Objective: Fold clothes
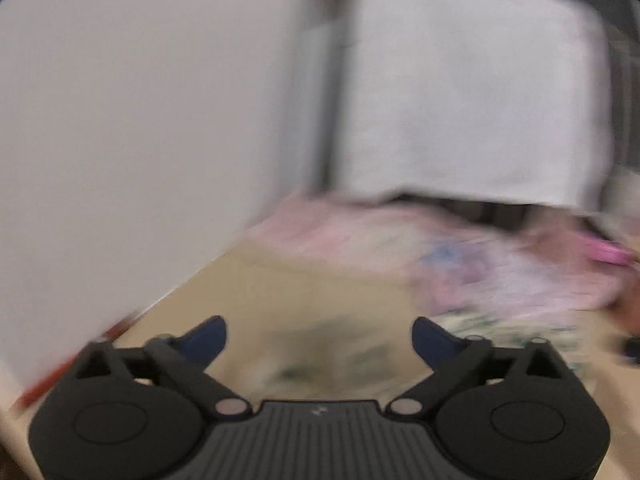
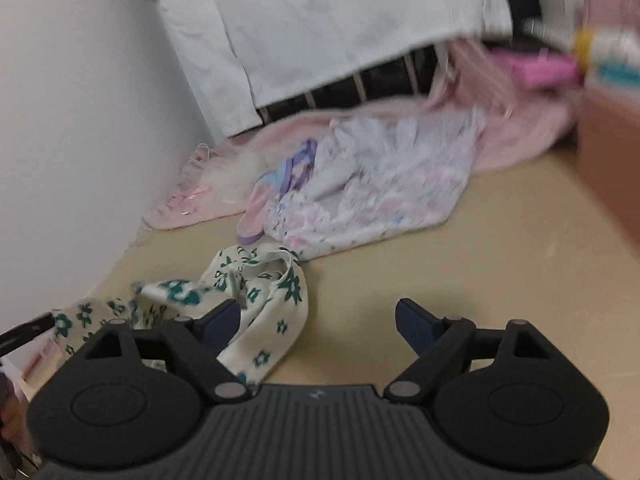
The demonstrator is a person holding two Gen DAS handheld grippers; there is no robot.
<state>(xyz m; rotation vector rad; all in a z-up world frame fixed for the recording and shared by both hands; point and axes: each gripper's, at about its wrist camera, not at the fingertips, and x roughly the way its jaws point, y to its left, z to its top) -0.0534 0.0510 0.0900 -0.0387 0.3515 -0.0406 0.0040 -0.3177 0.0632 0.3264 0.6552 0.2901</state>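
Here, floral garment (image 2: 256,300): a cream cloth with teal flowers, crumpled in loose twists on the tan bench (image 2: 460,272), lying directly ahead of the right gripper and to its left side.
Garment and right jaws: one fold runs across the left blue finger (image 2: 222,322) and back toward the gripper body; the other finger stands well apart from the cloth, over bare bench.
Right gripper (image 2: 320,324): jaws spread wide, pinching nothing.
Left gripper (image 1: 320,336): jaws spread wide over the bench, nothing between them; this view is heavily blurred.
Floral garment in the left view (image 1: 516,332): a smear of cream and green just beyond the right-hand finger; whether it touches that finger I cannot tell.
Pale printed garment (image 2: 380,200): white with pink and blue marks, heaped farther back on the bench, near the floral one but apart from it.
Pink cloth (image 2: 520,136): spread beneath and behind the printed garment, reaching toward the wall.
White sheet (image 2: 320,28): hangs down behind the pile, dark bars showing under its lower edge.
White wall (image 2: 72,120): closes the bench on the left.
Brown box edge (image 2: 612,152): at the far right.
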